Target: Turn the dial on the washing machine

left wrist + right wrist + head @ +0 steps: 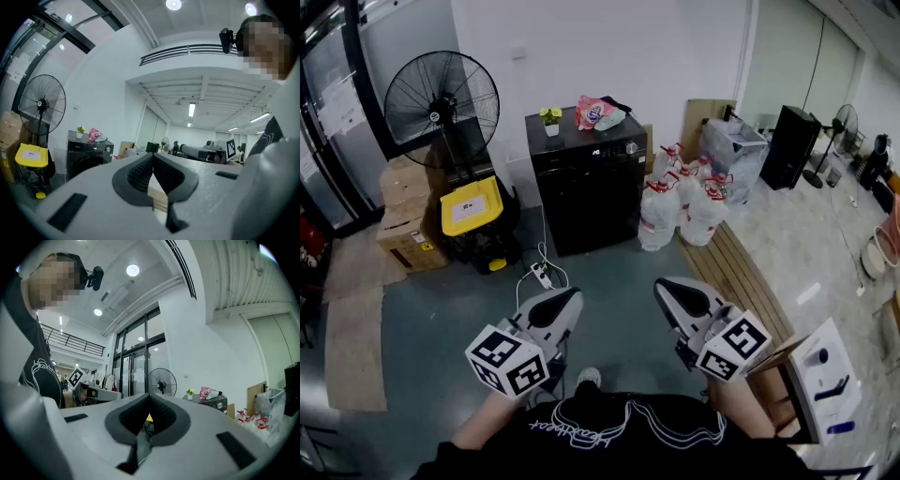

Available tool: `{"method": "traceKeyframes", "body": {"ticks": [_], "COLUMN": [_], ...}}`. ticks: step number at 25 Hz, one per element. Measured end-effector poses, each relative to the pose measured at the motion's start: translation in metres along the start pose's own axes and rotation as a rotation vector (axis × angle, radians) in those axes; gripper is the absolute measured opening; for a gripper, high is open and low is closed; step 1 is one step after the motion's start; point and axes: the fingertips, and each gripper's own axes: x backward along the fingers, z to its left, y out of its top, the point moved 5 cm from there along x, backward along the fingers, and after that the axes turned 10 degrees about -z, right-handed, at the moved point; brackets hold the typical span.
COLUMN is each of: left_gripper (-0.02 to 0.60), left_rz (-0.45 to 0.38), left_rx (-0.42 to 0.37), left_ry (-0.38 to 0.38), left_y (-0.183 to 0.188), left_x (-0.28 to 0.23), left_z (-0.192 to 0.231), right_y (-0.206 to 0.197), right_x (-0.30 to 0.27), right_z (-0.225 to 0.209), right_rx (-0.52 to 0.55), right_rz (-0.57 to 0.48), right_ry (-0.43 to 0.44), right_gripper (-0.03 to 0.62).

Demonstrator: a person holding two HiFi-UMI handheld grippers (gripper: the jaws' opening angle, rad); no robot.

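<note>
The black washing machine [586,187] stands against the far wall, with its small round dial [630,147] at the right end of the control strip. It also shows in the left gripper view [89,157] and, with the dial [220,405], in the right gripper view. My left gripper [572,298] and right gripper [667,286] are held side by side close to my body, level, well short of the machine. Both are shut with nothing between the pads. The left gripper [152,157] and right gripper [149,397] fill the lower half of their own views.
A standing fan [441,108], a yellow-lidded bin [472,206] and cardboard boxes [408,234] stand left of the machine. Water jugs [680,202] and a wooden pallet [741,267] lie to its right. A power strip [542,275] lies on the floor in front. A plant [550,119] and pink bag [595,112] sit on top.
</note>
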Motion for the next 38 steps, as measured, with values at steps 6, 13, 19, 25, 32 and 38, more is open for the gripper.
{"method": "traceKeyframes", "body": {"ticks": [6, 13, 19, 25, 32, 38], "left_gripper": [0.005, 0.005, 0.005, 0.005, 0.005, 0.005], "left_rz": [-0.006, 0.005, 0.016, 0.011, 0.037, 0.052], "left_rx": [-0.007, 0.013, 0.01, 0.01, -0.022, 0.007], "left_ry": [0.002, 0.008, 0.009, 0.005, -0.025, -0.035], "left_y": [-0.001, -0.011, -0.016, -0.018, -0.028, -0.033], "left_x": [0.009, 0.006, 0.001, -0.015, -0.054, -0.098], "left_z": [-0.013, -0.015, -0.008, 0.013, 0.049, 0.106], "right_y": [0.004, 0.006, -0.002, -0.015, -0.033, -0.052], "right_x": [0.017, 0.032, 0.032, 0.019, -0.012, -0.053], "right_z": [0.009, 0.006, -0.007, -0.03, -0.067, -0.117], "right_rx": [0.0, 0.016, 0.033, 0.036, 0.043, 0.032], "right_rz": [-0.002, -0.052, -0.027, -0.006, 0.043, 0.07], "right_ry": [-0.006, -0.03, -0.073, -0.122, -0.152, -0.187], "right_gripper": [0.003, 0.053, 0.202, 0.318, 0.357, 0.368]}}
